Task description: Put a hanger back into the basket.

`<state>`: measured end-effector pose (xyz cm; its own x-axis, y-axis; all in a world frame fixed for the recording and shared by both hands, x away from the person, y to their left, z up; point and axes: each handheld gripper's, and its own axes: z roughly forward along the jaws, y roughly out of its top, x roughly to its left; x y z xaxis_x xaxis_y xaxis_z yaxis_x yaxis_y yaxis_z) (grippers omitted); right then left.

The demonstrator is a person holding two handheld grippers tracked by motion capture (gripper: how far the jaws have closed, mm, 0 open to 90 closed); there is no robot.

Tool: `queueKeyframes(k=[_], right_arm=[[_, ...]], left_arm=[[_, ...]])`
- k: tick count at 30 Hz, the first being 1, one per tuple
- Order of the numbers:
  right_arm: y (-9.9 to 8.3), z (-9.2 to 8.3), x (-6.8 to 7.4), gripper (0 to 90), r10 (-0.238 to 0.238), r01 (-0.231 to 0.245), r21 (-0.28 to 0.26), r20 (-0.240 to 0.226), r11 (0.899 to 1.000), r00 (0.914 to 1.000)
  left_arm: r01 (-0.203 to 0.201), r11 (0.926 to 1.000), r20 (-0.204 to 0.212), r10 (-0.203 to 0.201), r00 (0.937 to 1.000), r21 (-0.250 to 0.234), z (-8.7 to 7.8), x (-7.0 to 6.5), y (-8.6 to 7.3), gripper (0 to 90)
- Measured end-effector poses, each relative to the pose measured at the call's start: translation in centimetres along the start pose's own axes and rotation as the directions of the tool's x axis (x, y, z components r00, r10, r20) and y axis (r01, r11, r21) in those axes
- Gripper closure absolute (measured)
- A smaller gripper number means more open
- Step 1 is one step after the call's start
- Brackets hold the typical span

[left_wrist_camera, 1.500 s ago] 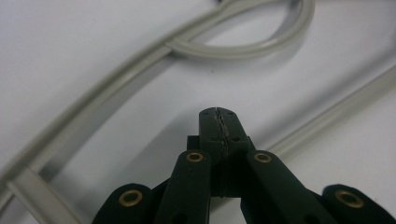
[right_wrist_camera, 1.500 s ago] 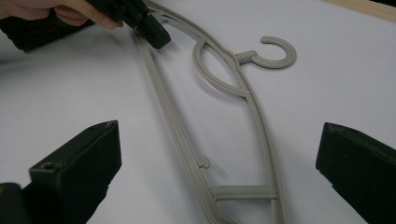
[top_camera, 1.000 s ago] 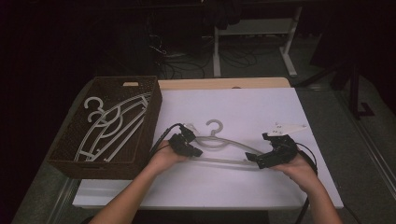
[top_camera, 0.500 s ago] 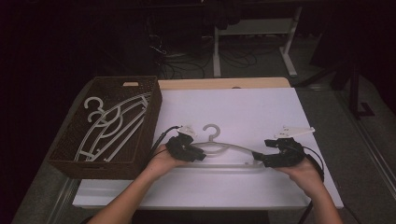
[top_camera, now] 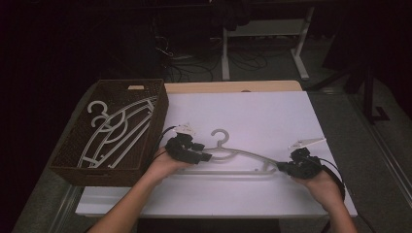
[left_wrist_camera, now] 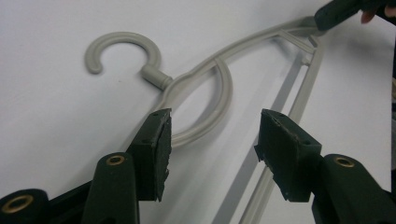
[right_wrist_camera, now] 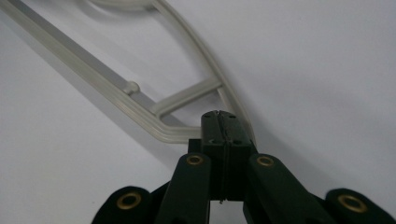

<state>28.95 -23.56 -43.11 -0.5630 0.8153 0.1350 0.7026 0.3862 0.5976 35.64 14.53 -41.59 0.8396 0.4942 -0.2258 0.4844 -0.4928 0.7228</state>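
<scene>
The grey plastic hanger (top_camera: 233, 158) lies flat on the white tabletop (top_camera: 262, 116); it looks light, stiff and smooth, so its thin end rail suits a pinch. The right gripper (right_wrist_camera: 220, 122) has just been closing and pinches the hanger's tip directly ahead of it. The left gripper (left_wrist_camera: 212, 144) has just been opening, its jaws half apart with the neck loop ahead between them, untouched.

Brown woven basket (top_camera: 150, 104) on the left edge of the table (top_camera: 311, 121), just beside the white sheet (top_camera: 272, 116) covering most of the tabletop. Several pale hangers (top_camera: 116, 128) lying inside it, stacked at a slant, hooks toward the far left corner. Bare strip of wood (top_camera: 233, 87) along the far edge of the table. Beyond that edge, in the dark, white desk legs (top_camera: 226, 53) and loose cables (top_camera: 252, 60) on the floor.
</scene>
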Motion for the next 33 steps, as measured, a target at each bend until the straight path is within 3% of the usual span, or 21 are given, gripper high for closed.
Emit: queueKeyframes(k=[9,18,22,27,30,33], right_arm=[[0.3,0.6,-0.8,88.9,-0.028,0.023,0.048,0.111,0.999,0.9934],[1.4,1.3,-4.4,88.9,0.015,-0.02,0.027,0.185,0.999,0.9826],[2.1,1.9,-5.8,88.9,0.015,-0.023,0.032,0.228,0.999,0.9737],[2.4,1.5,-6.2,88.8,0.047,-0.043,-0.026,0.199,0.999,0.979],[2.6,0.3,-5.3,88.8,0.044,-0.032,-0.072,0.164,0.997,0.9855],[2.9,-0.3,-4.1,88.8,0.03,-0.019,-0.112,0.097,0.994,0.9949]], left_arm=[[0.009,1.0,-0.008,-0.009,0.9999,0.0,0.0,0.2,-0.1,43.4],[0.013,0.9999,-0.006,-0.013,0.9999,-0.003,0.0,0.3,-0.1,43.3],[0.013,0.9999,-0.005,-0.013,0.9999,-0.004,0.0,0.3,0.0,43.3],[0.016,0.9998,-0.008,-0.016,0.9998,-0.008,-0.1,0.4,-0.1,42.6],[0.017,0.9998,-0.011,-0.017,0.9998,-0.011,-0.1,0.4,-0.1,42.0],[0.017,0.9998,-0.014,-0.017,0.9998,-0.011,-0.1,0.5,-0.1,40.9]])
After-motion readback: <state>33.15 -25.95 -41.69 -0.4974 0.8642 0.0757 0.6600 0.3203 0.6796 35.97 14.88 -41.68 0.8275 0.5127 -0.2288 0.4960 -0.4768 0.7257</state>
